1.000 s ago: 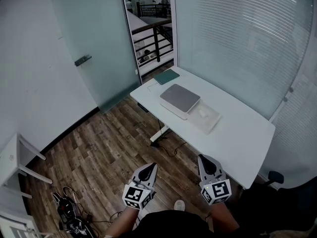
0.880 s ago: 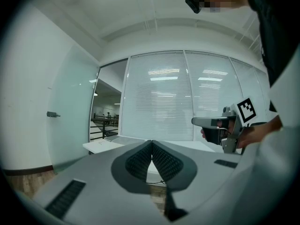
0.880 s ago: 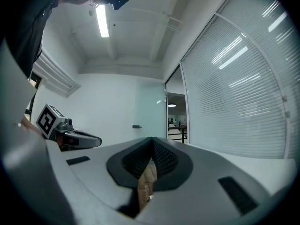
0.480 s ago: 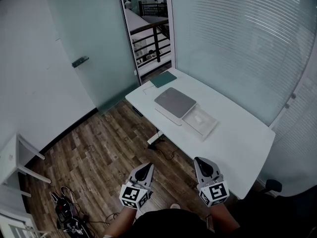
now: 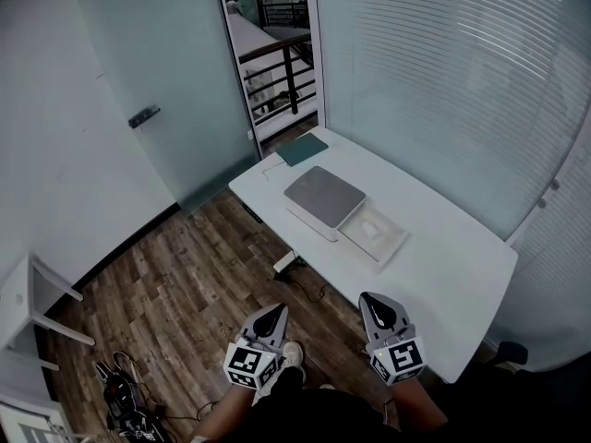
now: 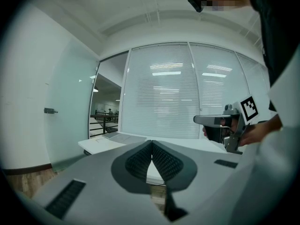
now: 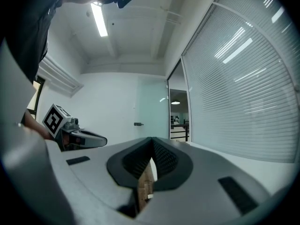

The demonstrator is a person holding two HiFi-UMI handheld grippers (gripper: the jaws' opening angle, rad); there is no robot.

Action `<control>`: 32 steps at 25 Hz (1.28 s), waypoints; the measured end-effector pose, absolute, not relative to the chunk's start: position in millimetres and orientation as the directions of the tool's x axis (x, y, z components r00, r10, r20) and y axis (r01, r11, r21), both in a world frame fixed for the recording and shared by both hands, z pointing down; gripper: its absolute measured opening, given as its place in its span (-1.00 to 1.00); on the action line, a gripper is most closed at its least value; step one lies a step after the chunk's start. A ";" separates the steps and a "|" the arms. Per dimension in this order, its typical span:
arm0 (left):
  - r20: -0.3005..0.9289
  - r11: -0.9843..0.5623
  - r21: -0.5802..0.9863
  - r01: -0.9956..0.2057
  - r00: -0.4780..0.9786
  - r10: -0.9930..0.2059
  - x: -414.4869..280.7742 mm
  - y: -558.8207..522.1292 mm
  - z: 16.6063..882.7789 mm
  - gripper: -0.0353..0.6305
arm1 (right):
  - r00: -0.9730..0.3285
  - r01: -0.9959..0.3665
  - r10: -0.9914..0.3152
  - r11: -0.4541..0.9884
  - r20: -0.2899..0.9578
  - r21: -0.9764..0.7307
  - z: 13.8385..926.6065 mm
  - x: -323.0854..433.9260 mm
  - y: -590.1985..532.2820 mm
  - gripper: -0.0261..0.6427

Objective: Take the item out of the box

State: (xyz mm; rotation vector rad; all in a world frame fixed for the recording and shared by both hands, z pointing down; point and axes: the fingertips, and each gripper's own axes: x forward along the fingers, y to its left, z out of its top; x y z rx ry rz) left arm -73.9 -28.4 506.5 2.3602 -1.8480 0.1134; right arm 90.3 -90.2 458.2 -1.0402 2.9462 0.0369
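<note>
The left hand-held gripper (image 5: 273,316) and right hand-held gripper (image 5: 379,306) are both hanging closed and empty, well short of the bench (image 5: 466,270). The open box (image 5: 394,245) is lying at twelve o'clock, seemingly cradling a pale item (image 5: 368,229). The jaws are needing to open before reaching in.

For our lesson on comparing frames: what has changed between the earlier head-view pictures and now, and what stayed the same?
The person has stepped closer to the white table, carrying the left hand-held gripper and right hand-held gripper forward. Nothing was grasped or released. Both stay shut and empty; the open box, its white item and the grey lid lie untouched.
</note>
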 end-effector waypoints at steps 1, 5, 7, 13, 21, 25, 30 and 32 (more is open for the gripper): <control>0.147 -0.237 0.069 -0.969 0.245 -0.958 -76.8 -34.1 507.5 -0.86 | -0.776 -0.630 -0.630 0.776 -0.023 0.015 459.6 87.4 -95.9 -0.90; 0.133 -0.266 0.098 -0.959 0.278 -0.951 -86.9 -62.0 504.9 -0.86 | -0.772 -0.635 -0.635 0.772 -0.015 0.008 462.0 71.6 -123.8 -0.90; 0.125 -0.281 0.091 -0.955 0.291 -0.949 -92.9 -77.7 502.6 -0.86 | -0.769 -0.639 -0.639 0.769 -0.015 0.009 462.4 62.4 -136.2 -0.91; 0.134 -0.326 0.039 -0.944 0.329 -0.935 -116.8 -123.9 504.8 -0.86 | -0.751 -0.659 -0.656 0.752 -0.071 0.024 449.0 33.4 -167.4 -0.90; 0.121 -0.395 0.057 -0.917 0.399 -0.909 -148.2 -176.3 501.1 -0.86 | -0.712 -0.702 -0.700 0.711 -0.062 0.031 444.5 -2.0 -207.7 -0.90; 0.113 -0.409 0.046 -0.911 0.411 -0.904 -169.9 -198.0 500.4 -0.86 | -0.683 -0.730 -0.723 0.681 -0.102 0.062 435.7 -13.7 -217.5 -0.90; 0.103 -0.438 0.027 -0.899 0.438 -0.893 -188.7 -219.2 496.2 -0.86 | -0.654 -0.756 -0.750 0.653 -0.100 0.055 433.3 -23.4 -226.9 -0.90; 0.096 -0.450 0.027 -0.893 0.451 -0.888 -191.3 -226.1 495.0 -0.86 | -0.640 -0.768 -0.764 0.639 -0.081 0.043 439.7 -22.8 -229.5 -0.91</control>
